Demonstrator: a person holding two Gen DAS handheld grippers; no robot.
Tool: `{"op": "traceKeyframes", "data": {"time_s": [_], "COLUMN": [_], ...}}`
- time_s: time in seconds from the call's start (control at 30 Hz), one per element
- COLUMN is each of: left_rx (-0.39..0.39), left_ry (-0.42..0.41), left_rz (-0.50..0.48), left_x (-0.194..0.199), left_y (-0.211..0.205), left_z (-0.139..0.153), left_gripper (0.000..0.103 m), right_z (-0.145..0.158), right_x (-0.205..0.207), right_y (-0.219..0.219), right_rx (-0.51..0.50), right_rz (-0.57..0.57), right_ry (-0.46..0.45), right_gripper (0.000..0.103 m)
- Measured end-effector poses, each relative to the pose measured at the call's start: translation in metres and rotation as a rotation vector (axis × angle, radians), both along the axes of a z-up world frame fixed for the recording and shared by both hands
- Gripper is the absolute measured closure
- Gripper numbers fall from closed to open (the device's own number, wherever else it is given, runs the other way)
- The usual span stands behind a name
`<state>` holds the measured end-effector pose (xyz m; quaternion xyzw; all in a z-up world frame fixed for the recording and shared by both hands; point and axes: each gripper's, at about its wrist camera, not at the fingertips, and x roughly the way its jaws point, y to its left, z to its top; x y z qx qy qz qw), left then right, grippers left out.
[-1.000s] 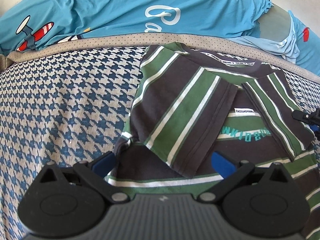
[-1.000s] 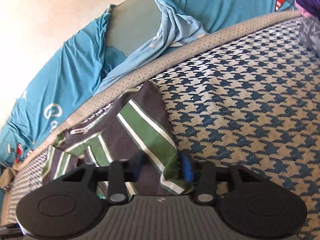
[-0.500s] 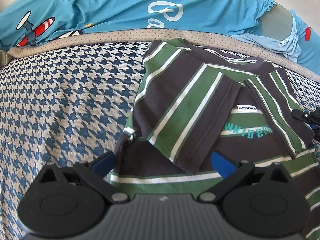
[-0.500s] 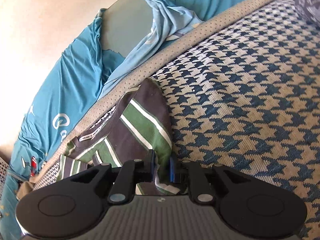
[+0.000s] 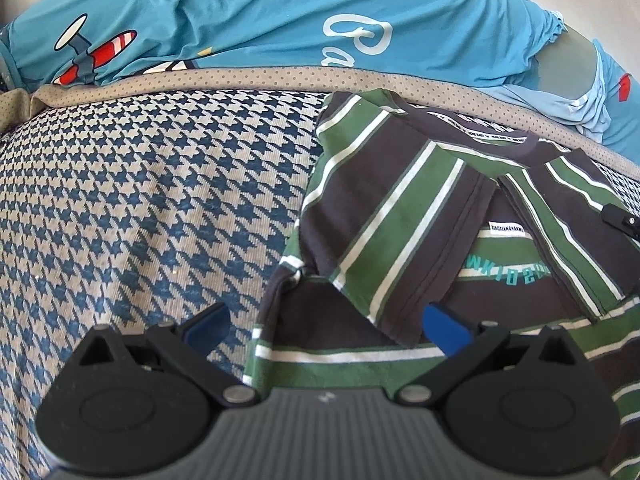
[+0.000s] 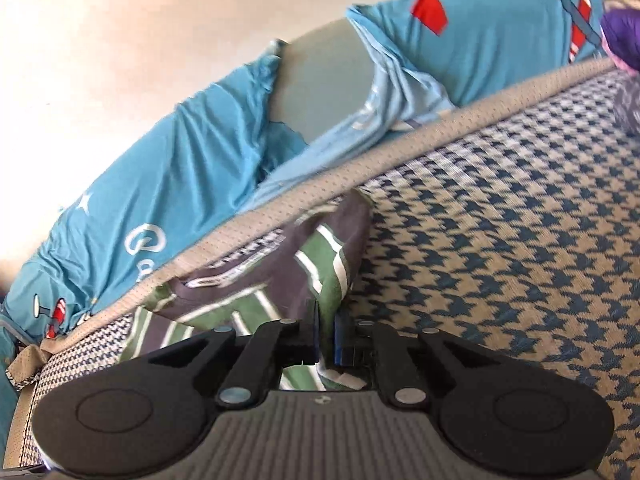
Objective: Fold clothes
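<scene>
Between right gripper (image 6: pixel 326 344) fingers, striped shirt (image 6: pixel 280 280) edge pinched, blurred, partly hidden

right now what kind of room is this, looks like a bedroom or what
Probably a bedroom or living room: a houndstooth mattress or cushion with mesh piping, blue cartoon-print bedding bunched against a plain wall, and a striped T-shirt laid out for folding.
</scene>
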<state>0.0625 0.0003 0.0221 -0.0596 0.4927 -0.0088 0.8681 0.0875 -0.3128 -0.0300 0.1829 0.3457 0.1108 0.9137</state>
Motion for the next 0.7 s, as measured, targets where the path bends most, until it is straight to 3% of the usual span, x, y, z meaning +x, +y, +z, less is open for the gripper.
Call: {"op": "traceKeyframes", "data": {"time_s": [0.23,0.47,0.7], "left_rx": [-0.080,-0.115,-0.152], "left_ry": [-0.047,-0.089,-0.099], "left_rz": [0.064,0.162,0.253], "left_x": [-0.007,-0.016,-0.017], "left_y": [0.038,0.081,0.113], "left_z": [0.018,0.028,0.032], "left_gripper": [0.000,0.000,0.000], "right_z": [0.013,0.017,0.012], "right_x": [-0.016,-0.017,-0.022], "right_y": [0.042,0.093,0.172], "right_rx": [-0.091,-0.055,-0.055], "right_rz": [0.079,0.127,0.300], "right_ry": [-0.081,-0.093,-0.132], "right_gripper": [0.095,0.095,0.095]}}
